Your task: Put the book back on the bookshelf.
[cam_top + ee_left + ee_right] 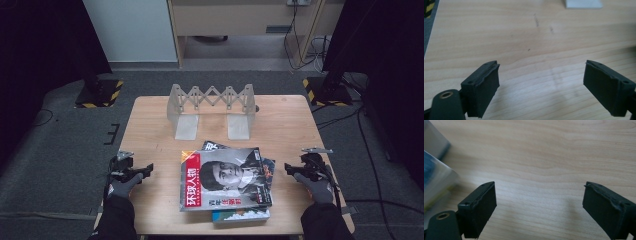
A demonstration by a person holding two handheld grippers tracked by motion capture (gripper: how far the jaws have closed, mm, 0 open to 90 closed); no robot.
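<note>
A stack of magazines (227, 182) lies at the front middle of the wooden table (150, 120); the top one has a red spine strip and a portrait cover. Behind it stands a pale expandable book rack (211, 107). My left gripper (146, 170) rests at the table's left edge, jaws apart, with bare wood between them (541, 75). On the opposite side, my right gripper (289, 169) stands open over bare wood (539, 195). A blurred corner of the magazines (436, 180) shows at the left of the right gripper view.
The foot of the rack (584, 3) shows at the top of the left gripper view. Black stands with yellow-striped bases (97, 92) flank the table on the floor. Cables (300, 40) run across the carpet behind and to the right.
</note>
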